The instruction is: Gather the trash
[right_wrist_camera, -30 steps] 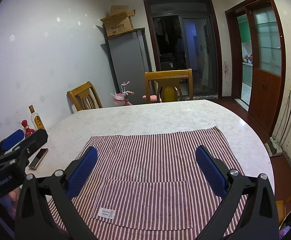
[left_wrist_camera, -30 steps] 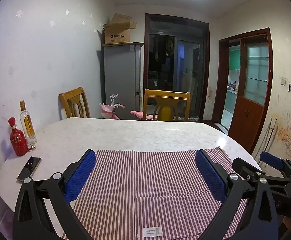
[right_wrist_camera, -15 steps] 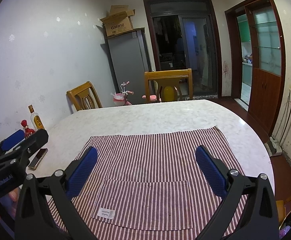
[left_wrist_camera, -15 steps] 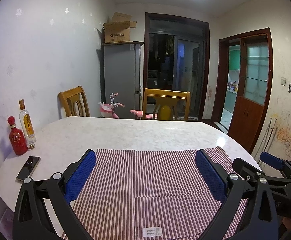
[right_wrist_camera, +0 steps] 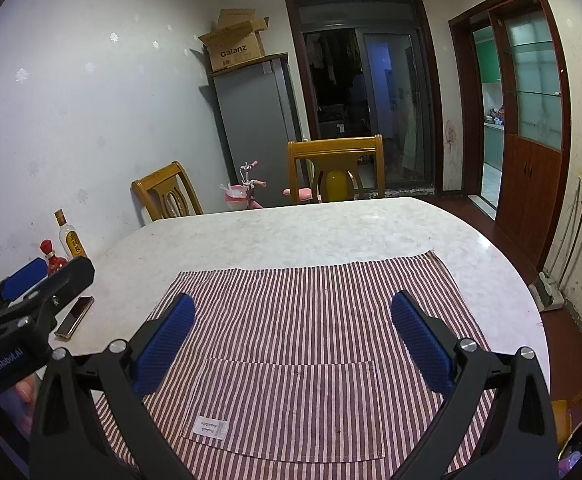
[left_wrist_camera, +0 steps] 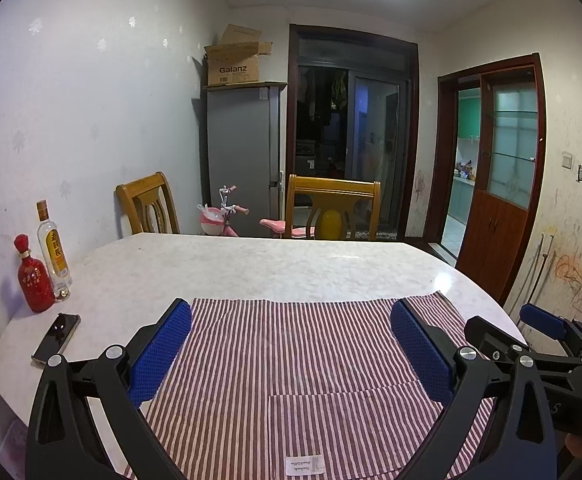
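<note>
Both tongs spread wide, holding nothing: left gripper [left_wrist_camera: 291,352] and right gripper [right_wrist_camera: 293,342] above the striped cloth [left_wrist_camera: 303,368] on the table [left_wrist_camera: 251,264]. No trash visible anywhere. Risk, as a guess: snagging the cloth while sweeping low, or knocking the red bottle [left_wrist_camera: 33,280] and clear bottle [left_wrist_camera: 53,250] at ten o'clock. Phone [left_wrist_camera: 56,338] at nine o'clock, near the edge. Chairs [left_wrist_camera: 333,208] at twelve.

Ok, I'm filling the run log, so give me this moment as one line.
left gripper: open, empty | right gripper: open, empty | both over striped cloth | no trash visible on table
</note>
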The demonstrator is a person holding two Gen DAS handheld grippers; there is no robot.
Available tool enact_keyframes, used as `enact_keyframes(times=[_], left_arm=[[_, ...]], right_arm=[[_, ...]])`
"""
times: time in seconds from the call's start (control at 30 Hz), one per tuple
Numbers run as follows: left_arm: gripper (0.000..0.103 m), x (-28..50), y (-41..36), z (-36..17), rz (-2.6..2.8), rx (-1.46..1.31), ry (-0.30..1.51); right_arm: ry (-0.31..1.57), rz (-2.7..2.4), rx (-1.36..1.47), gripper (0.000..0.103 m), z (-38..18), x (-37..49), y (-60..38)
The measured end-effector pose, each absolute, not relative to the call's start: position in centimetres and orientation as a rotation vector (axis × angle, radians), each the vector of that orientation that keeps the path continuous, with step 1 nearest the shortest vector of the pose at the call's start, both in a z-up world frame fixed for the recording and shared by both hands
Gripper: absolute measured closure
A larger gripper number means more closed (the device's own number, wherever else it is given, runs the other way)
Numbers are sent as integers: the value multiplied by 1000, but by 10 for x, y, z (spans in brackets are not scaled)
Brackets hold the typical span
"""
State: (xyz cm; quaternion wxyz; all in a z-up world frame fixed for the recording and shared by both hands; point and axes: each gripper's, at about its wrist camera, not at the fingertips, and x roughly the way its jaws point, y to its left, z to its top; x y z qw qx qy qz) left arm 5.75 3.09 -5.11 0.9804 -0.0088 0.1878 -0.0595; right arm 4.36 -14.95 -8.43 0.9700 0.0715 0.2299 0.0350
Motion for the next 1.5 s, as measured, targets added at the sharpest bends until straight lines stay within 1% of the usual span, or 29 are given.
enact_keyframes(times=[1.2,1.5], left_arm=[[6,67,35,-54,-137,1,380],[6,65,42,-52,-136,-59,352]], right_arm=[[458,46,130,5,-81,46,-150],[463,46,131,5,-83,46,-152]])
